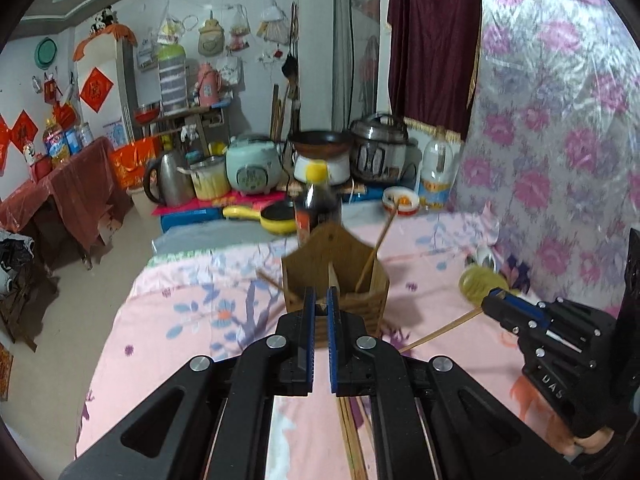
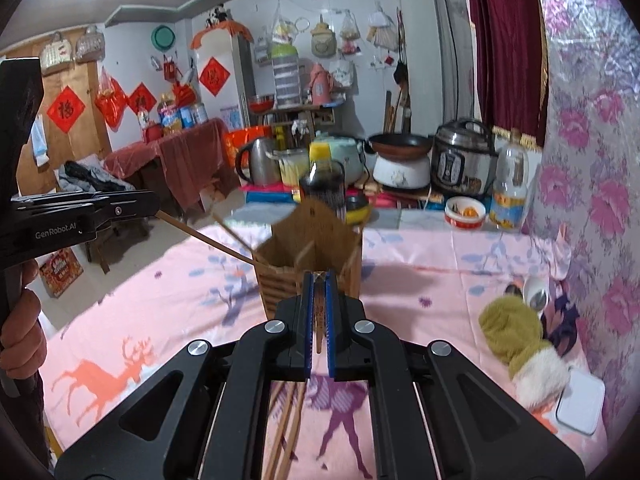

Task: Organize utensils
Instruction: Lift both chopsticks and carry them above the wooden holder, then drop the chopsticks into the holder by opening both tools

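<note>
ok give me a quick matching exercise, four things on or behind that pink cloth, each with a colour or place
Things:
1 utensil holder
2 bottle
3 mitten
4 wok

Descriptions:
a on the white cooker
b wooden, chopstick leaning in it
c yellow cap
d green, near the floral wall

Pairs: 1-b, 2-c, 3-d, 4-a

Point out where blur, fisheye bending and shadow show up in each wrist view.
Left wrist view: the wooden utensil holder and dark bottle are motion-smeared; dark vignette rings the corners. Right wrist view: the holder is smeared too, the flowered wall bows, and a soft shadow lies right of the holder.
</note>
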Available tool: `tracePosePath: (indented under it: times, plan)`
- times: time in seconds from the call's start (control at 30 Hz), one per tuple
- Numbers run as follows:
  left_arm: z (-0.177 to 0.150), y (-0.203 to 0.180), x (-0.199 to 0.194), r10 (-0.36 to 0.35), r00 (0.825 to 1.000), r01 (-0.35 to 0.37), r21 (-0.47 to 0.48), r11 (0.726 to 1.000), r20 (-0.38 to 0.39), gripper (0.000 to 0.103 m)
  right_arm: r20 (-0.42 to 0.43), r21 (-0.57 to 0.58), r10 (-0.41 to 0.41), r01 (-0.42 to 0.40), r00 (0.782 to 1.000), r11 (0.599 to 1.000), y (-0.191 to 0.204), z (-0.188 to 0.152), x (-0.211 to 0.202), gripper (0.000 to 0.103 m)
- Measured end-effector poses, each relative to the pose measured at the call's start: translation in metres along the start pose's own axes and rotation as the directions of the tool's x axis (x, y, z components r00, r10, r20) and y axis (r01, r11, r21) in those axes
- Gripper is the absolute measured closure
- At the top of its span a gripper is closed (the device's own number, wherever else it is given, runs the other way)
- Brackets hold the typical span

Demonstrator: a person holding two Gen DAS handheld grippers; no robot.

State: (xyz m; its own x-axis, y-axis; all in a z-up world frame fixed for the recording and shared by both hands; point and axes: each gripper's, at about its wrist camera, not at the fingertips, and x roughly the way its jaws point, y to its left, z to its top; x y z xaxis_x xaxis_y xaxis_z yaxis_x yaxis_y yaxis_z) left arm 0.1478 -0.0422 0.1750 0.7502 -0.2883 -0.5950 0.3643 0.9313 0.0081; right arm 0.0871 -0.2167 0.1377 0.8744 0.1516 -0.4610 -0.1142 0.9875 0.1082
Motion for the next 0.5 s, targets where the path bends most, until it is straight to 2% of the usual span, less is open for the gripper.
tracePosePath:
  times: [0.17, 0.33, 0.5]
  plan:
    - [0.017, -0.001, 0.009, 0.024, 0.999, -0.023, -0.013, 1.000, 0.026, 0.097, 0.067, 0.017, -0.018, 0.017, 0.998, 1.000, 0.003, 0.025, 0.004, 0.097]
    - [0.017, 0.008, 0.033, 0.035, 0.999, -0.034, -0.050, 0.998, 0.022, 0.097, 0.116, 0.029, -0.046, 0.043, 0.992, 0.999, 0.008, 0.040, 0.017, 0.097]
    - [0.014, 0.021, 0.054, 0.018, 0.999, -0.014, -0.119, 0.993, 0.036, 0.097, 0.158, 0.065, -0.055, 0.046, 0.986, 0.997, 0.007, 0.045, 0.036, 0.097]
